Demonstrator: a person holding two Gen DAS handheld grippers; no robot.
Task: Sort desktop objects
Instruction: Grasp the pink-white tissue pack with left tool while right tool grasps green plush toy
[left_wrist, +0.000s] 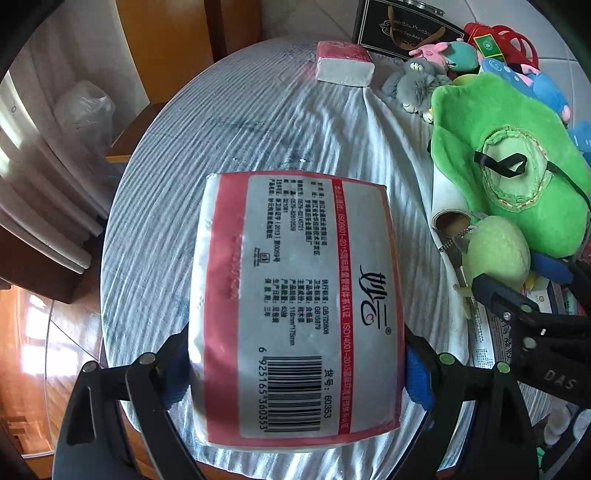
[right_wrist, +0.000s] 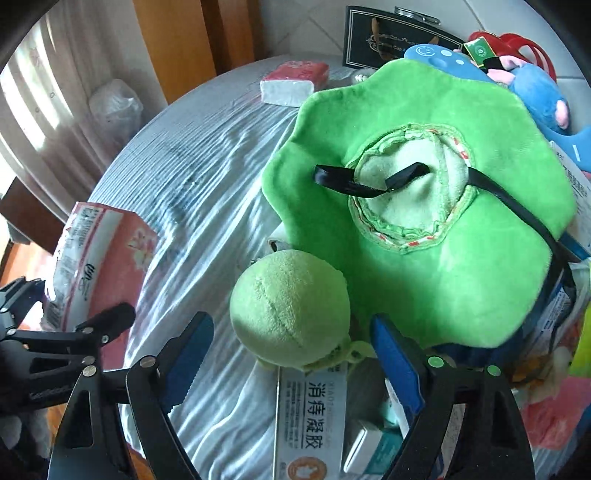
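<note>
My left gripper (left_wrist: 295, 373) is shut on a red and white tissue pack (left_wrist: 295, 306), label and barcode up, held above the table; it also shows in the right wrist view (right_wrist: 92, 258). My right gripper (right_wrist: 291, 354) is open, its blue pads either side of a pale green plush ball (right_wrist: 290, 306) that lies on the table; the ball also shows in the left wrist view (left_wrist: 495, 251). A second tissue pack (left_wrist: 343, 64) lies at the far edge. A big green plush hat (right_wrist: 424, 206) with a black ribbon lies right of the ball.
The round table has a white-blue striped cloth (left_wrist: 229, 155). Plush toys (left_wrist: 417, 85), a black box (left_wrist: 402, 27) and a red basket (left_wrist: 509, 40) crowd the far right. A white ointment box (right_wrist: 312, 417) and small boxes (right_wrist: 369, 446) lie near my right gripper. A paper roll (left_wrist: 448, 206) lies beside the hat.
</note>
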